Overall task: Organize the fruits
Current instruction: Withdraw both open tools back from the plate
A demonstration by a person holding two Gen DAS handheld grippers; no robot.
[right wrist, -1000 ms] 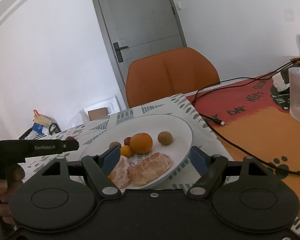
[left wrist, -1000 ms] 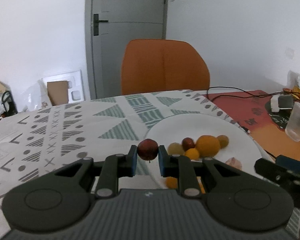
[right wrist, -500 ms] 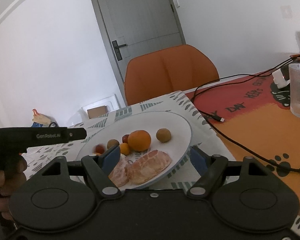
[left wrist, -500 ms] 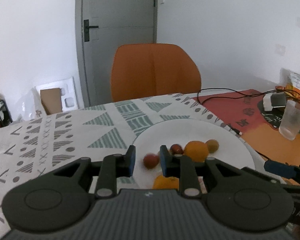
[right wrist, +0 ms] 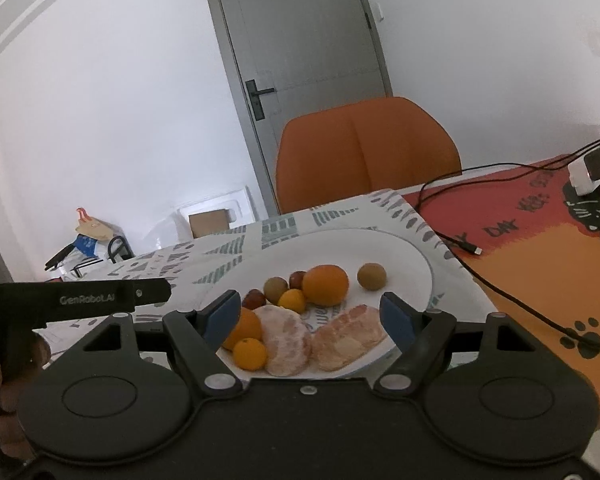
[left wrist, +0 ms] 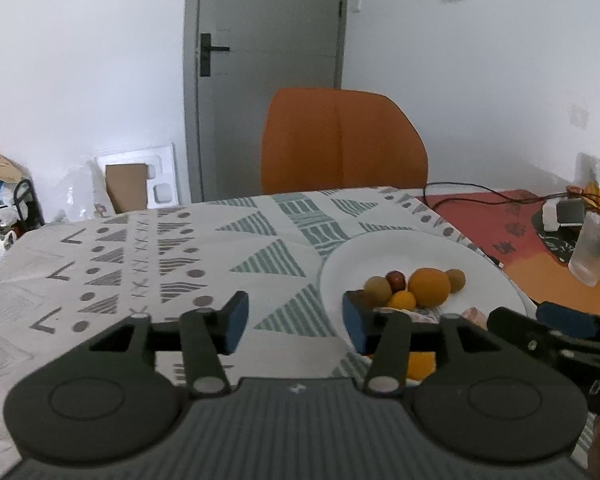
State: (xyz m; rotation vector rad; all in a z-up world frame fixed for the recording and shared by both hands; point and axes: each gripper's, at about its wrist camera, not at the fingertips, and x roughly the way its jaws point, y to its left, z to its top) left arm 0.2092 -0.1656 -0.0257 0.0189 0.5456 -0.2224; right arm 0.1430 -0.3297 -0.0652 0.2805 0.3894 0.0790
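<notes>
A white plate [left wrist: 384,252] [right wrist: 404,264] on the patterned tablecloth holds several fruits: an orange [left wrist: 429,286] [right wrist: 325,285], small red fruits [right wrist: 254,298] [left wrist: 396,279], brownish round fruits [right wrist: 372,276], small yellow-orange ones [right wrist: 250,354] and two peeled citrus pieces [right wrist: 286,340]. My left gripper [left wrist: 296,322] is open and empty, above the cloth at the plate's left edge. My right gripper [right wrist: 312,316] is open and empty, hovering over the plate's near side.
An orange chair [left wrist: 342,142] stands at the table's far side. A red-orange mat [right wrist: 540,232] with a black cable [right wrist: 500,292] lies right of the plate. A glass [left wrist: 594,252] and a charger [left wrist: 562,214] stand far right.
My left gripper opened and let go of the small red fruit, which now lies on the plate. The left gripper drew back to the left. The right gripper stayed open.
</notes>
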